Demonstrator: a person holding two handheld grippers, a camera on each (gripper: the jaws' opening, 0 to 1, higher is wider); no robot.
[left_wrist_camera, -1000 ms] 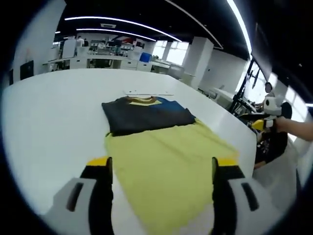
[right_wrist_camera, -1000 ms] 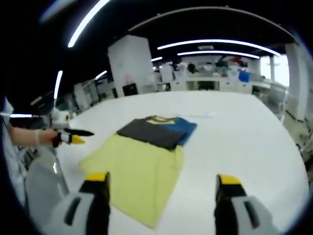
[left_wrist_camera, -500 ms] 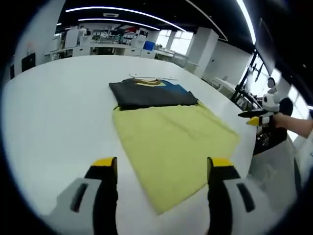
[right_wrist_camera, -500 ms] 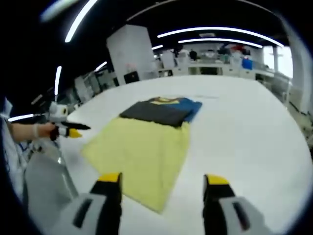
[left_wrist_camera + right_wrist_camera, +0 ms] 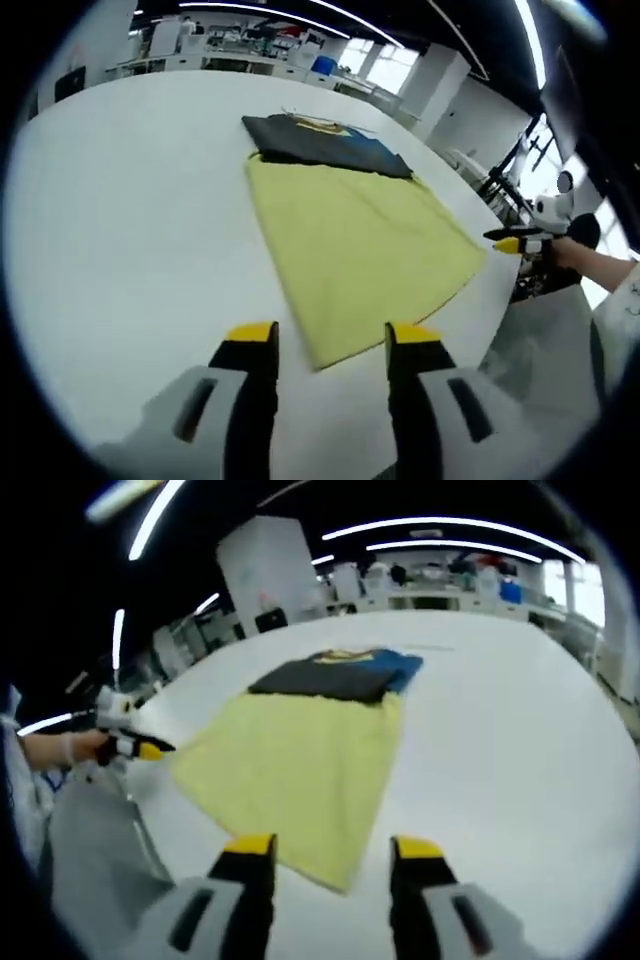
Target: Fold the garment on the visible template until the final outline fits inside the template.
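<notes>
A garment lies flat on the white table (image 5: 130, 220). Its near part is pale yellow (image 5: 360, 240), and its far end is dark grey and blue (image 5: 320, 140). In the left gripper view my left gripper (image 5: 331, 338) is open low over the table, and the near yellow corner lies between its jaws. The right gripper (image 5: 508, 243) hangs past the table's right edge, held by a hand. In the right gripper view my right gripper (image 5: 334, 848) is open over the other near corner of the yellow cloth (image 5: 300, 760). The left gripper (image 5: 138, 747) shows at the left.
The table's rounded edge (image 5: 500, 300) runs close to the garment's right side, with grey floor below. A person's sleeve (image 5: 40, 750) is at the left of the right gripper view. Office desks and white pillars (image 5: 260, 570) stand far behind.
Both views have dropped and come closer to the garment's near hem, so each near corner now sits between a pair of jaws. Both pairs of jaws stand narrower than before. The garment has not moved.
</notes>
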